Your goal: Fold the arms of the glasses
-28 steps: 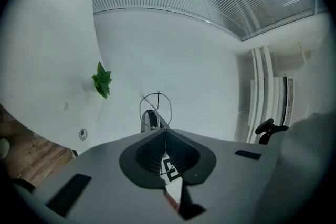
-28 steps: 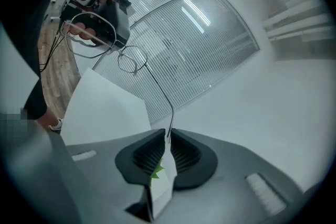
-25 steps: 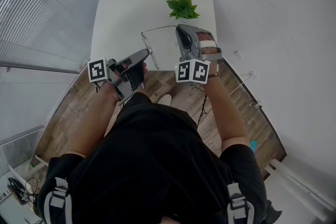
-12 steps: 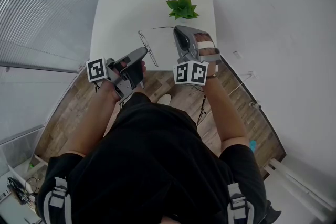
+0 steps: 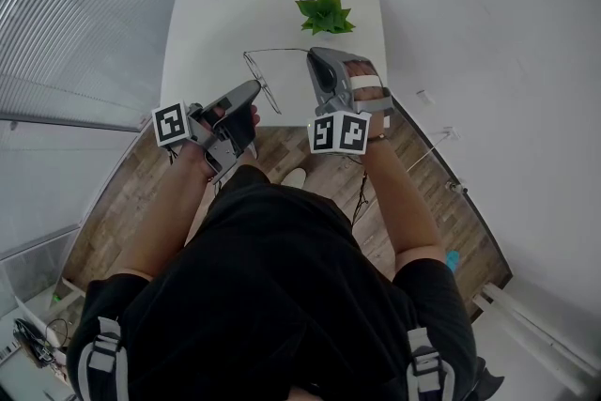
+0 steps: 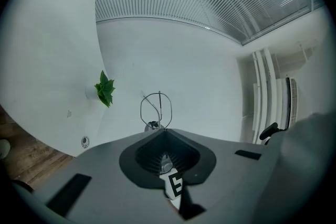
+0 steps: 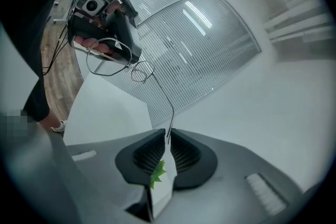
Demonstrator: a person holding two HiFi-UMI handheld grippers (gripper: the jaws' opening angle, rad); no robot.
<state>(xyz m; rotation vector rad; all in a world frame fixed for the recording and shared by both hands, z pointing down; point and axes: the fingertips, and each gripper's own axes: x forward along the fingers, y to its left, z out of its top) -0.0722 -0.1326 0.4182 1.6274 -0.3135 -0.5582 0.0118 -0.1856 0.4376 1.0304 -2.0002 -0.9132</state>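
Thin wire-framed glasses (image 5: 258, 75) hang above the white table (image 5: 216, 14), held between both grippers. My left gripper (image 5: 255, 89) is shut on the front frame; in the left gripper view one round lens (image 6: 156, 108) sticks up just past its closed tips (image 6: 160, 130). My right gripper (image 5: 312, 53) is shut on the end of one long arm (image 7: 163, 94), which runs from its jaws (image 7: 169, 136) up to the lenses (image 7: 107, 63) at the left gripper (image 7: 128, 57). The other arm is not clearly visible.
A small green plant (image 5: 325, 14) stands at the far right of the table, just beyond the right gripper. The table's near edge lies under both hands, with wooden floor (image 5: 122, 202) below. Window blinds (image 5: 84, 5) fill the left side.
The glasses' front has turned in the left gripper, and the held arm has swung. The right gripper has shifted slightly left with the arm's end. The left hand has stayed put.
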